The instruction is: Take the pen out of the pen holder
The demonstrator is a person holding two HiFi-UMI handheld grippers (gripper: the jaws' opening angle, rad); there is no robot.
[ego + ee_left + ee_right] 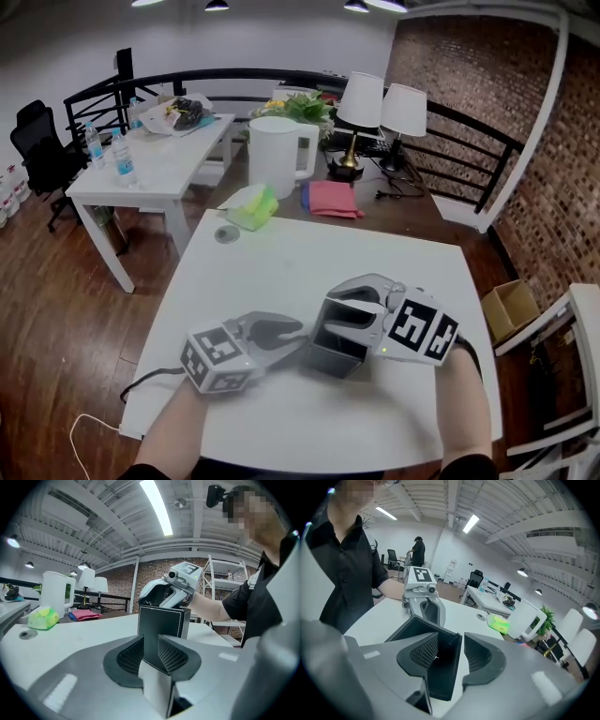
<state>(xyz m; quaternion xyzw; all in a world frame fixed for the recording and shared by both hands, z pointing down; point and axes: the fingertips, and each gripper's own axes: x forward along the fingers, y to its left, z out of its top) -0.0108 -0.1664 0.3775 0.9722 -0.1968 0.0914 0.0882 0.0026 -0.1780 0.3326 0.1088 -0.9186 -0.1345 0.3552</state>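
So the pen holder (336,349) is a square black box, leather-look, with white stitching along its edges and rim. It stands on the white table (281,262), near the front edge and about mid-width, right between the two tools.

The left gripper (291,336) comes in low and nearly level. In the left gripper view its mesh pads (133,656) are pinched tight on one corner of the holder (164,630), so that side has a firm hold. The right gripper (339,314) tips down over the top. In its own view the jaws straddle one wall of the holder (443,677), one pad down inside the box and the other outside. They stand a fair way apart with a sliver of gap at the wall, so they're loose around it, not clamping.

Hard to see:
- The inside of the box is plain dark shadow from every angle, so I can't make out what's in it.
- From the head view the right gripper's body covers most of the opening.
- From the left gripper view the right gripper (159,599) sits over the rim and blocks it.
- Both forearms run off the bottom of the head view.
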